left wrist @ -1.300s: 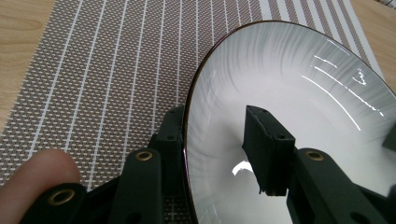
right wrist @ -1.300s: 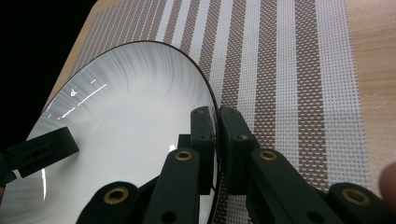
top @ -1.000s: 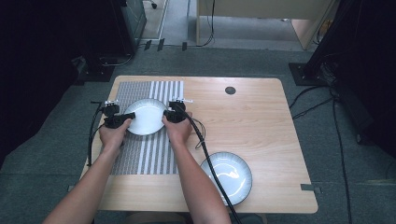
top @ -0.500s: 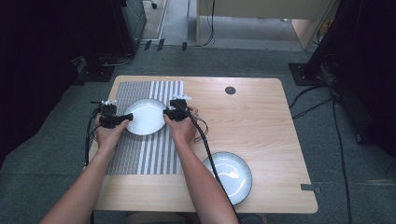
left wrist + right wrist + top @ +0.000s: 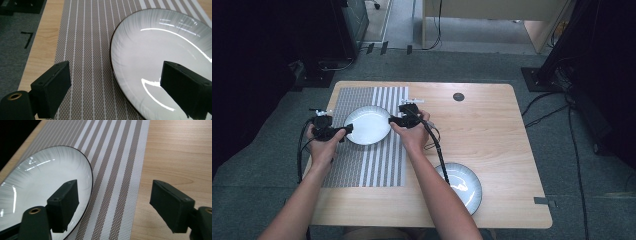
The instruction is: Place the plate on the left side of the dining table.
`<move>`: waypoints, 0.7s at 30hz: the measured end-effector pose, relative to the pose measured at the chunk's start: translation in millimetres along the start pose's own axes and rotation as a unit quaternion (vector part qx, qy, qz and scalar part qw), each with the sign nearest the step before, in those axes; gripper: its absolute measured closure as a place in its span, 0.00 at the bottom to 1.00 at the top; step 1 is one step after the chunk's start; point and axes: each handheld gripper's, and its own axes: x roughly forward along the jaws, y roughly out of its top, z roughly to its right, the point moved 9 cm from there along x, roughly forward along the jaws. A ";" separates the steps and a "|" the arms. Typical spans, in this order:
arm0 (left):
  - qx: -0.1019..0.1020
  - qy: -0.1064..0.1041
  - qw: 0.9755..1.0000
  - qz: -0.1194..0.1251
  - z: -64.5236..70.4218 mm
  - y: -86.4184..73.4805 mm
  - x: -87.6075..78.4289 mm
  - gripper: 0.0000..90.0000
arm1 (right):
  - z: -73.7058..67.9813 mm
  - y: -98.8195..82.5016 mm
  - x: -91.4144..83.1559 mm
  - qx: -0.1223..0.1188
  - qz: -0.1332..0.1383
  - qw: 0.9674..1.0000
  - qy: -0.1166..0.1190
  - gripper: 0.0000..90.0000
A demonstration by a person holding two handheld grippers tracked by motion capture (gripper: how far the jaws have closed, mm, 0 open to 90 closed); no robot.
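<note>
The second plate waits at the table's near right edge. Farther off, the left tongs and right tongs flank the plate lying flat on the striped mat; both have just been opening, jaws wide, gripping nothing. Placing looks done; next, probably, fetch the second plate.

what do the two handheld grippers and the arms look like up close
Both grippers are black. The left gripper has two blocky, rectangular matte jaws with small screw holes, plus a brass-ringed hole low on its body. The right gripper looks the same, brass ring included. A black cable trails from the right one along the forearm. The forearms are bare, no sleeves or gloves in view.
</note>
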 end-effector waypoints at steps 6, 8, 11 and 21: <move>-0.003 -0.011 1.000 0.012 2.1 -5.6 -13.6 0.10 | 5.2 -1.6 -15.0 -0.012 0.004 1.000 0.009 0.25; -0.002 -0.013 1.000 0.013 2.6 -8.0 -16.5 0.10 | 5.7 -1.4 -20.4 -0.018 0.010 1.000 0.012 0.25; 0.001 -0.021 1.000 0.012 4.1 -10.6 -19.4 0.10 | 5.8 -1.9 -25.3 -0.020 0.009 1.000 0.014 0.25; 0.024 -0.024 0.999 0.021 13.1 -21.3 -37.7 0.11 | 7.0 -6.3 -48.8 -0.038 0.017 0.999 0.014 0.23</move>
